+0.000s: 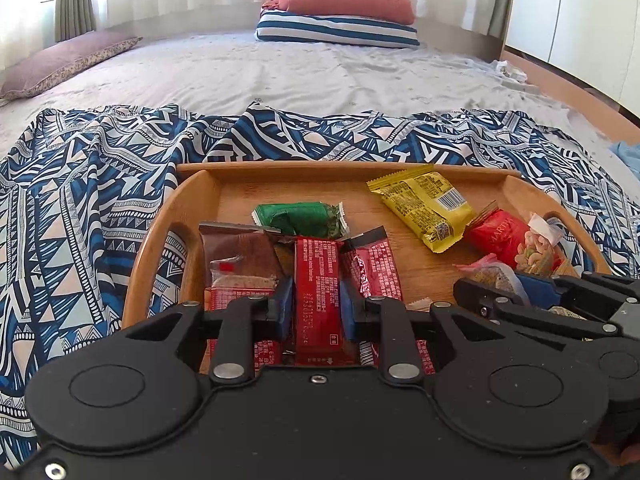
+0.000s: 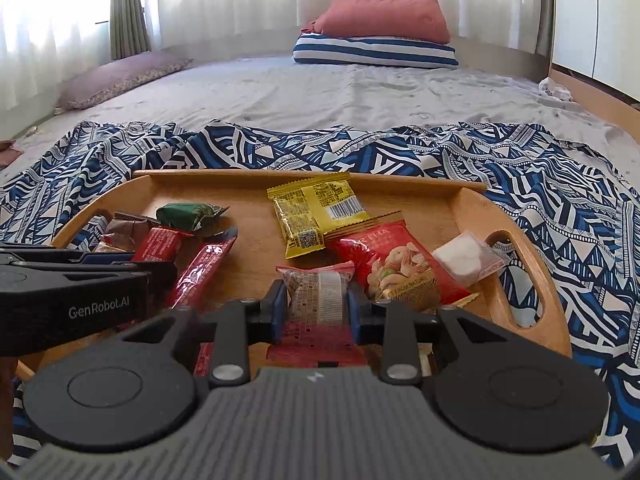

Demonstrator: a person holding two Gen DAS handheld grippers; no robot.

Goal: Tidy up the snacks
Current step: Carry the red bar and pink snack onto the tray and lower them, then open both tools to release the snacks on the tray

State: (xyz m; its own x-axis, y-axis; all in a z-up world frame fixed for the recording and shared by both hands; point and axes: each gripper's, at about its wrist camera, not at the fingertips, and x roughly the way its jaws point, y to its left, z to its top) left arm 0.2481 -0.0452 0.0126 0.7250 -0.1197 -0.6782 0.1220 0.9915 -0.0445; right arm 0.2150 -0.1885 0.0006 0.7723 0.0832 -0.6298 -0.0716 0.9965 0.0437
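Left wrist view, red snack bar (image 1: 318, 296) clamped between jaws, over wooden tray (image 1: 168, 216)

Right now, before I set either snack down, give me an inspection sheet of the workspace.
Surface: wooden tray on a blue patterned cloth spread over a bed.
Job's things: green packet, yellow packet, red nut bag, brown packet, small white sachet and red stick packs in the tray.
Clutter: nothing seen on the tray besides snacks.
Grippers: left gripper jaws shut on a red bar; right gripper jaws shut on a pink-red packet.
Cables: nothing seen.
Surroundings: stacked pillows, a purple pillow, curtains behind.
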